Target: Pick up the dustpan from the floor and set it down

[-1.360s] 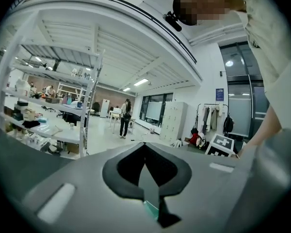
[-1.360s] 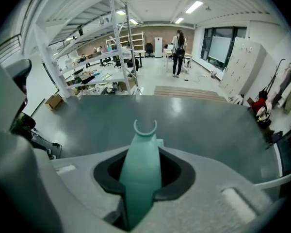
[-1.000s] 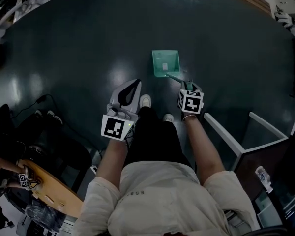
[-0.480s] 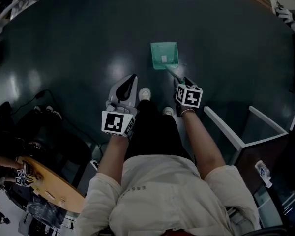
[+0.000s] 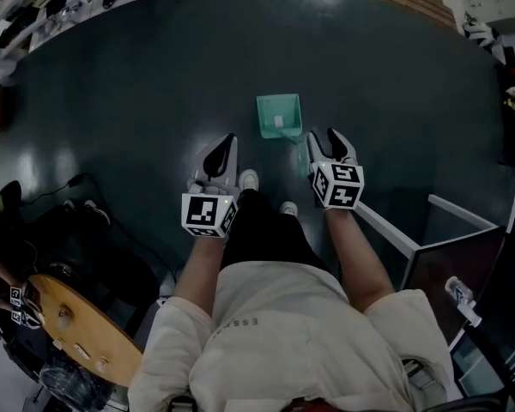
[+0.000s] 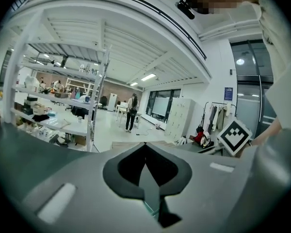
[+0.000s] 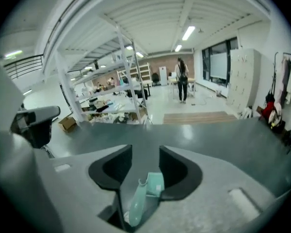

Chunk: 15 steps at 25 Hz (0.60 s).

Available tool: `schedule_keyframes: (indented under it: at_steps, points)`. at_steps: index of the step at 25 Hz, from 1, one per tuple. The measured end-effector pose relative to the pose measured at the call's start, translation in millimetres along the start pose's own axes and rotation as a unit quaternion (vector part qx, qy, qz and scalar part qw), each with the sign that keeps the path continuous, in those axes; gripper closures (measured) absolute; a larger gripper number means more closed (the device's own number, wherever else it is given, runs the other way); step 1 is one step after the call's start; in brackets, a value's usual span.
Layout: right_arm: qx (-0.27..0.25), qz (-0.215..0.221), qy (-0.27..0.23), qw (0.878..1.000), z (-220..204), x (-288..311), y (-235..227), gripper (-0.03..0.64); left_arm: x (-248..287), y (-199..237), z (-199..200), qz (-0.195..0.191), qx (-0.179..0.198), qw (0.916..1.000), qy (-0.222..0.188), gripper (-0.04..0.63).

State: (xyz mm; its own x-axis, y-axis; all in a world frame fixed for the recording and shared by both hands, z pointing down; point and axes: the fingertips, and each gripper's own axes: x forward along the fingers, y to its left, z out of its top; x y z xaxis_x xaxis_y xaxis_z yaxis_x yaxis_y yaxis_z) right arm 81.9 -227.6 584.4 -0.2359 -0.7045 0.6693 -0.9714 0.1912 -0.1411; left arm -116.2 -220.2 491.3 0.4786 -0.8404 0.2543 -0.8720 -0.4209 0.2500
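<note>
1. The right claw [image 7: 145, 150] stands open. Its 2 jaws have just been widening and grip nothing.
2. Through the gap between those jaws the pale green dustpan [image 7: 154, 184] shows lower down, handle end nearest the camera, with neither pad touching it.
3. The left claw [image 6: 145, 145] is closed, its jaw tips meeting, and holds nothing.
4. In the head view both claws point forward, each with its black-and-white marker cube toward the person. The left claw is at the view's left and the right claw at its right.
5. The dustpan lies flat on the dark, glossy floor [image 5: 137, 75], ahead of and between the 2 claws. Its open scoop faces away from the person, and its handle slants back toward the right claw's tips.
6. 2 light shoes [image 5: 251, 178] stand on the floor just behind the claws.
7. A white frame [image 5: 393, 230] sits on the floor to the person's right.
8. A round wooden desk [image 5: 81, 337] shows at the lower left of the head view.
9. Far off in the right gripper view stand white shelving racks [image 7: 122, 93] and a standing person [image 7: 182, 84].
</note>
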Motion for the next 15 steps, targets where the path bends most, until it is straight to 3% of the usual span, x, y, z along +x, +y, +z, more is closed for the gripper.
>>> schedule_keyframes:
  at_steps: [3, 9, 15]
  points:
    - [-0.054, 0.005, -0.09, 0.994, 41, -56, 1, 0.616, -16, -27, 23, 0.003, 0.009, 0.9999, -0.013, 0.58]
    - [-0.1, 0.05, -0.228, 0.967, 84, -176, 11, 0.624, -65, -96, 68, -0.004, 0.018, 0.9987, -0.046, 0.58]
    - [-0.104, 0.074, -0.26, 0.957, 75, -232, 3, 0.624, -112, -158, 83, -0.014, 0.042, 0.9958, -0.08, 0.58]
